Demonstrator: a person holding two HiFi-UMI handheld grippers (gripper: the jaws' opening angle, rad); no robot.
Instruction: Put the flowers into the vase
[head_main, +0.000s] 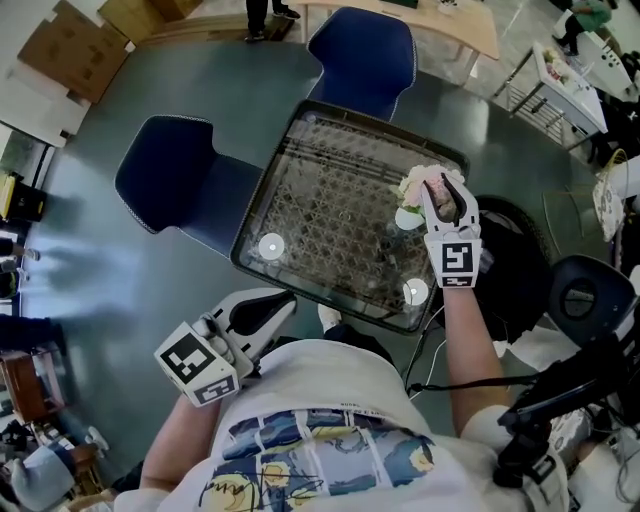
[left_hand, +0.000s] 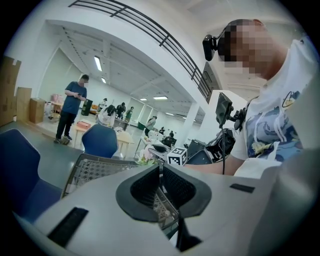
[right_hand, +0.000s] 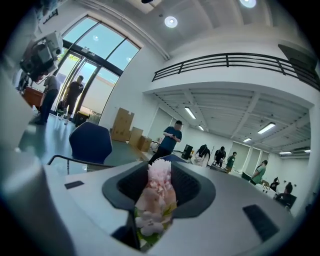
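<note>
A bunch of pale pink flowers hangs over the right side of the glass table. My right gripper is closed on the bunch. In the right gripper view the flowers fill the gap between its jaws, touching both sides. Just below the flowers lies a pale round shape; I cannot tell whether it is a vase mouth or a lamp reflection. My left gripper is low at the table's near left corner, shut and empty. The left gripper view shows its jaws together and the flowers across the table.
Two blue chairs stand beyond the table, one at the far side and one at the left. A black round seat and cables are at the right. Bright lamp reflections lie on the glass. People stand far off in the hall.
</note>
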